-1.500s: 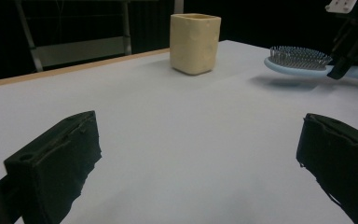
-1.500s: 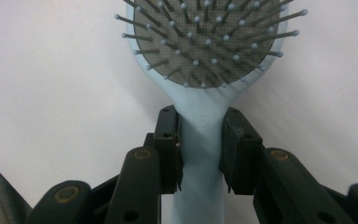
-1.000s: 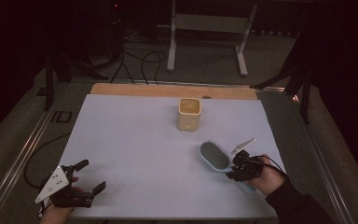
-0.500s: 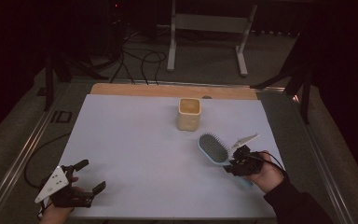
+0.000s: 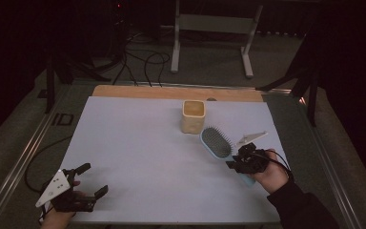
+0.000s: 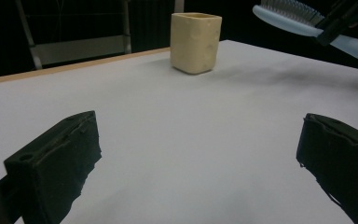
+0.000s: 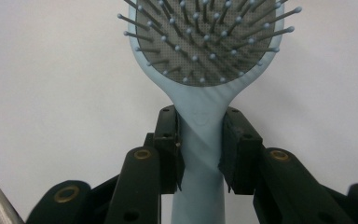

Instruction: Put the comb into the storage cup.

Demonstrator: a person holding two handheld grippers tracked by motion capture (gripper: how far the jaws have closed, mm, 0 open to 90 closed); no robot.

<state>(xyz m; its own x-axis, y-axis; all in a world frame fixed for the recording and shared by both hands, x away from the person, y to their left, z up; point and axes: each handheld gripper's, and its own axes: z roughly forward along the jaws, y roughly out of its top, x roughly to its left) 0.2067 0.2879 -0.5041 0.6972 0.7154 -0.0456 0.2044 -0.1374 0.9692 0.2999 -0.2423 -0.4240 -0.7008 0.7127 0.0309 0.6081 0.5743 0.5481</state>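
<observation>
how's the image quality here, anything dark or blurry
High view: dim, surroundings nearly black, white table evenly lit. Left gripper view: the near fingers are soft, the cup sharper, and the hairbrush casts a faint shadow. Right gripper view: bright and crisp on the hairbrush bristles, with no glare.

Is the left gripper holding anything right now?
No, the left gripper has its jaws wide apart over bare white table.

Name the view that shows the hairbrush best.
The right gripper view: the hairbrush is close, bristles up, its handle between the right gripper jaws. The high view shows it small; the left gripper view, side-on at the frame edge.
</observation>
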